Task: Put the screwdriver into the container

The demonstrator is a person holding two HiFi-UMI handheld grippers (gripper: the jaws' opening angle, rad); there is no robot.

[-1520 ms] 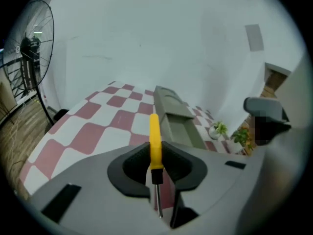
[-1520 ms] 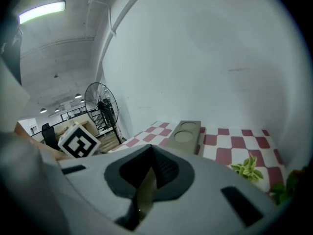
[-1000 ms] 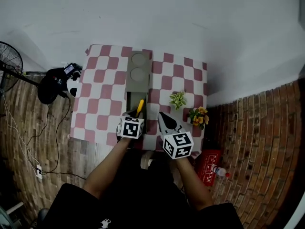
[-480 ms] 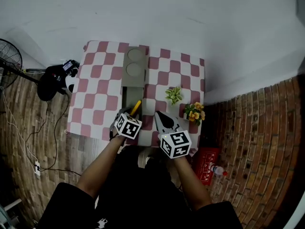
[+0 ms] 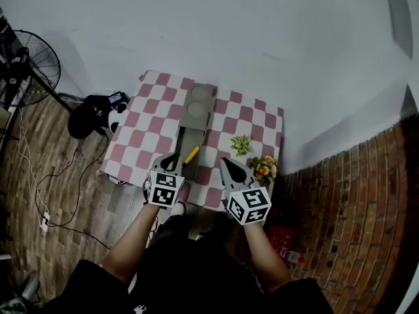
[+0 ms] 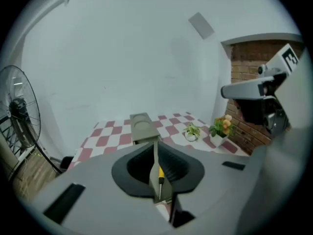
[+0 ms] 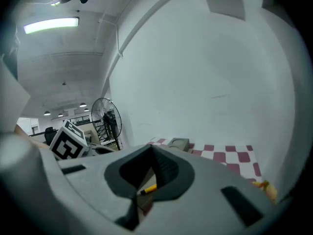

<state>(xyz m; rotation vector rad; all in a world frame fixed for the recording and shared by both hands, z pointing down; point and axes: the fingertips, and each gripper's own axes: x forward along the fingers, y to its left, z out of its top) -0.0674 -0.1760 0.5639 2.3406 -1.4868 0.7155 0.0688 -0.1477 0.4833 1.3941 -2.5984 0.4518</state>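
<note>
Screwdriver: The yellow-handled screwdriver (image 5: 191, 154) lies slanted in the near trough of the long grey plastic container (image 5: 199, 108). It is inside, and neither gripper is touching it.
Container: It runs away from you down the red-and-white checked surface (image 5: 157, 120), with two round wells at the far end. The open trough sits nearest you, the easy end to drop a tool into.
Left gripper: Your left gripper (image 5: 171, 162) hangs at the surface's near edge, aimed straight along the trough. Its fingers (image 6: 134, 168) are closing to a thin slit with nothing between them; the screwdriver shows beyond the gap, down in the trough.
Right gripper: Your right gripper (image 5: 229, 164) sits just right of the container. Its fingers (image 7: 171, 173) are together and empty, and it looks parked aside to keep the trough clear.
Reading: With the tool lying free in the trough, I'd say the placing is done.
Watch: Two small potted plants (image 5: 240, 144) stand close to your right gripper, so mind them.
</note>
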